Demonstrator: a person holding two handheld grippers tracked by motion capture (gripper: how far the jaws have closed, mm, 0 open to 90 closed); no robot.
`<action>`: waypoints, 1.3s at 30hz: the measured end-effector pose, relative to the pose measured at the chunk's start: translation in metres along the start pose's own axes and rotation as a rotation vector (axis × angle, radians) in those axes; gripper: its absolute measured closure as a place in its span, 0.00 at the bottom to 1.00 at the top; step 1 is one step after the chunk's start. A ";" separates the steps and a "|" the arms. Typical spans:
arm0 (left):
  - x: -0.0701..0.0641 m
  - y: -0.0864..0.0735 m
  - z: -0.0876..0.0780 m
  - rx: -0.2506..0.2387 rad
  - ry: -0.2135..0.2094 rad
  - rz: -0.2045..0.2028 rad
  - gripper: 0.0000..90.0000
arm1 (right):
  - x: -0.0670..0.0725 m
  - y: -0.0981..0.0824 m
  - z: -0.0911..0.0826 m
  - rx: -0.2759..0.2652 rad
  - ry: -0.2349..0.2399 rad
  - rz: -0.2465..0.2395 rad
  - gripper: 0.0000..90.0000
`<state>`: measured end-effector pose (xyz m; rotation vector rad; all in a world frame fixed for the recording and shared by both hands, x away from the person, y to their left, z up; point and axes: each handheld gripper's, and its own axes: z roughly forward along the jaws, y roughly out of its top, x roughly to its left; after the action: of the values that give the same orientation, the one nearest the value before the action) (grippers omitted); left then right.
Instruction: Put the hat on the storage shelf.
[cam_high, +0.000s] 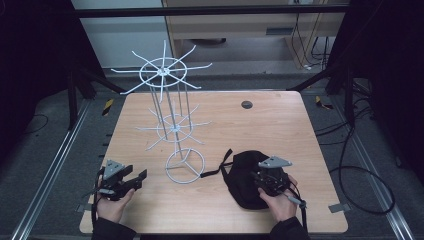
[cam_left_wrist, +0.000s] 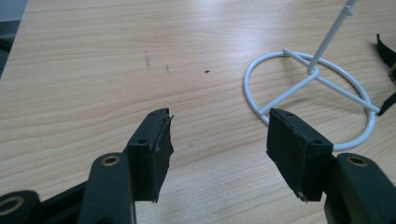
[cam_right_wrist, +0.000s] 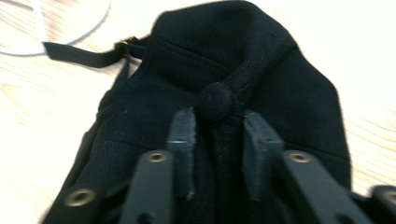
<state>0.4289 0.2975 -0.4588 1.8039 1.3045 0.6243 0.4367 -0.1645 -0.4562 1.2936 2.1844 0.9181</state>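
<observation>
A black cap (cam_high: 242, 172) lies on the wooden table (cam_high: 280, 130) at the front right, its strap (cam_high: 220, 165) trailing toward the stand. My right gripper (cam_high: 265, 176) is down on the cap. In the right gripper view its jaws (cam_right_wrist: 218, 126) pinch a ridge of the cap's (cam_right_wrist: 280, 74) fabric just below the top button (cam_right_wrist: 216, 100). A white wire display stand (cam_high: 175, 127) with two tiers of spokes rises mid-table. My left gripper (cam_high: 140, 177) hovers open at the front left, and between its wide jaws (cam_left_wrist: 219, 135) lies bare wood, with the stand's base ring (cam_left_wrist: 315, 74) to their right.
A small dark round cap (cam_high: 246, 104) sits in the tabletop near the far edge. The stand's upper spokes (cam_high: 162, 71) reach out over the back left of the table. Cables (cam_high: 360, 170) lie on the floor to the right.
</observation>
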 end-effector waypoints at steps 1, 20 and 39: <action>0.000 0.000 0.000 0.000 0.000 0.000 0.44 | 0.000 0.000 0.000 0.000 0.000 0.000 0.79; 0.011 -0.003 -0.003 -0.026 0.018 -0.021 0.44 | -0.027 0.007 -0.056 -0.358 0.092 -0.045 0.88; 0.011 -0.004 -0.001 -0.017 0.031 -0.019 0.39 | -0.036 0.040 -0.122 -0.679 0.108 -0.065 0.88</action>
<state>0.4299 0.3089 -0.4620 1.7720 1.3318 0.6538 0.3972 -0.2220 -0.3422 0.8475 1.7231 1.5493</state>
